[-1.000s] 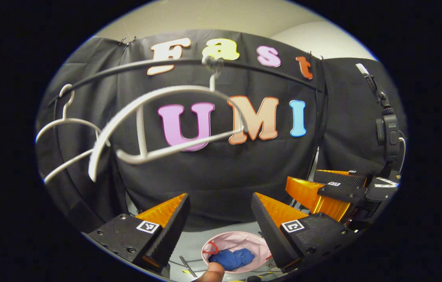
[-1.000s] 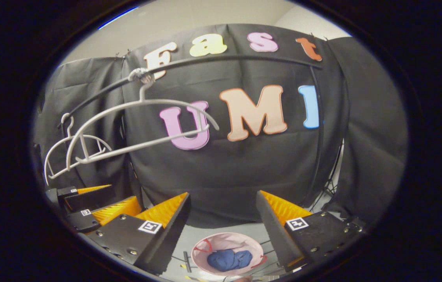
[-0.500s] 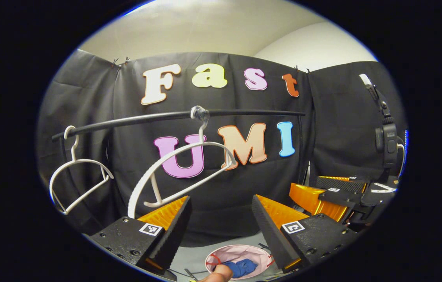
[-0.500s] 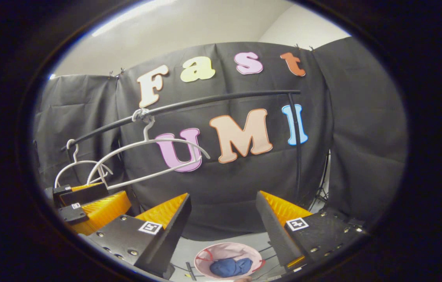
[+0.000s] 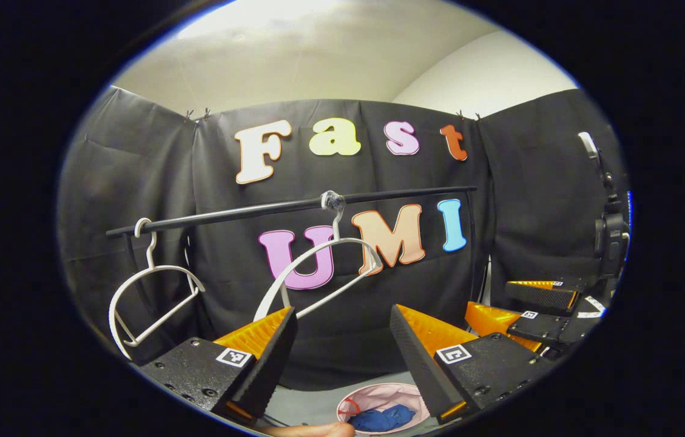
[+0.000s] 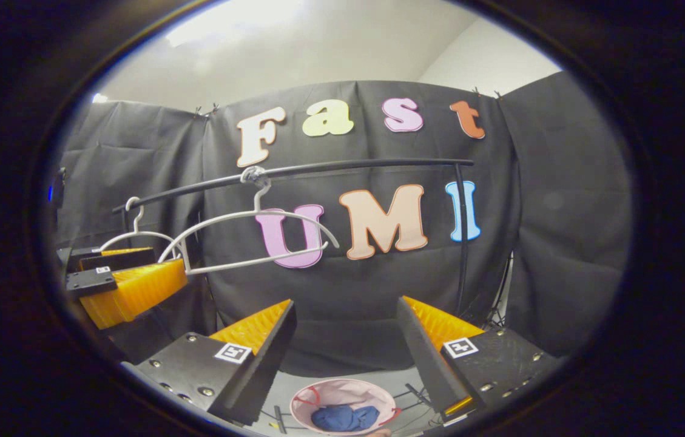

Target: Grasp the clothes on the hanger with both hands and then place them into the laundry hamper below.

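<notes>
I have drawn both grippers back from the rail (image 5: 293, 206); it and the hangers sit lower and farther off than a second ago. The left gripper (image 5: 342, 340) and right gripper (image 6: 345, 334) both gape wide, empty. The blue clothes (image 6: 342, 417) lie in the pink hamper (image 6: 318, 397) below, both hangers (image 6: 257, 237) bare, so the job looks finished. The left gripper view adds a fingertip (image 5: 312, 430) beside the hamper.

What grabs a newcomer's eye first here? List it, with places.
Two bare white hangers: the middle hanger and the end hanger, both on the black rail across the booth. Below on the floor, the pink hamper holds a blue garment. The right gripper and left gripper stand open, holding nothing.
</notes>
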The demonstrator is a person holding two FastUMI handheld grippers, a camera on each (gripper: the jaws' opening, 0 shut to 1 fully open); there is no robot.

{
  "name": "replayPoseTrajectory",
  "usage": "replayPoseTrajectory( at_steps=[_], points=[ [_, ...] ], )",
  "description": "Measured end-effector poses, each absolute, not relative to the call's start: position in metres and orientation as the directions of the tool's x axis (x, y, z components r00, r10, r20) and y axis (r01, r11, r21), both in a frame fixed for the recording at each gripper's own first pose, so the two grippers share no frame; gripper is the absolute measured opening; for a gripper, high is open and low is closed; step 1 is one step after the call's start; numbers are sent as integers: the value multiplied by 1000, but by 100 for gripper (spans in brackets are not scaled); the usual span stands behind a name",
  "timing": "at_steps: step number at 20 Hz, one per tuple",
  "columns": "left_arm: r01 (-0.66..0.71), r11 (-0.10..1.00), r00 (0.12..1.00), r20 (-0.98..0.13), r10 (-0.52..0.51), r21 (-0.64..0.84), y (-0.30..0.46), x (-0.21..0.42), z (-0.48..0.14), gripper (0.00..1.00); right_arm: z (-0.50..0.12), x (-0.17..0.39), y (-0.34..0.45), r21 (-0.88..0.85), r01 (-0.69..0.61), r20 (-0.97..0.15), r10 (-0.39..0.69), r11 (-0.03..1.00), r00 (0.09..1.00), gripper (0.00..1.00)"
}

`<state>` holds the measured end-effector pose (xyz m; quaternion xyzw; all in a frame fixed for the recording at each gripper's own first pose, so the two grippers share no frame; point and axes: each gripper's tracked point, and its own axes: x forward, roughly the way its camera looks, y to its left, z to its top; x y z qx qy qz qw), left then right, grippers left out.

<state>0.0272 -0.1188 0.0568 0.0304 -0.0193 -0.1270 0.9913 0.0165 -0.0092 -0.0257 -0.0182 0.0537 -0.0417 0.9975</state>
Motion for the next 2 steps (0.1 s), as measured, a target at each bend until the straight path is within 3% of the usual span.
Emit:
replayPoseTrajectory(
  at_steps=[2],
  points=[
    [270,962,963,-2,-270,37,-121,21,41,97,-29,11,-14,-35,118,-112,-121,992,986,94]
  ],
)
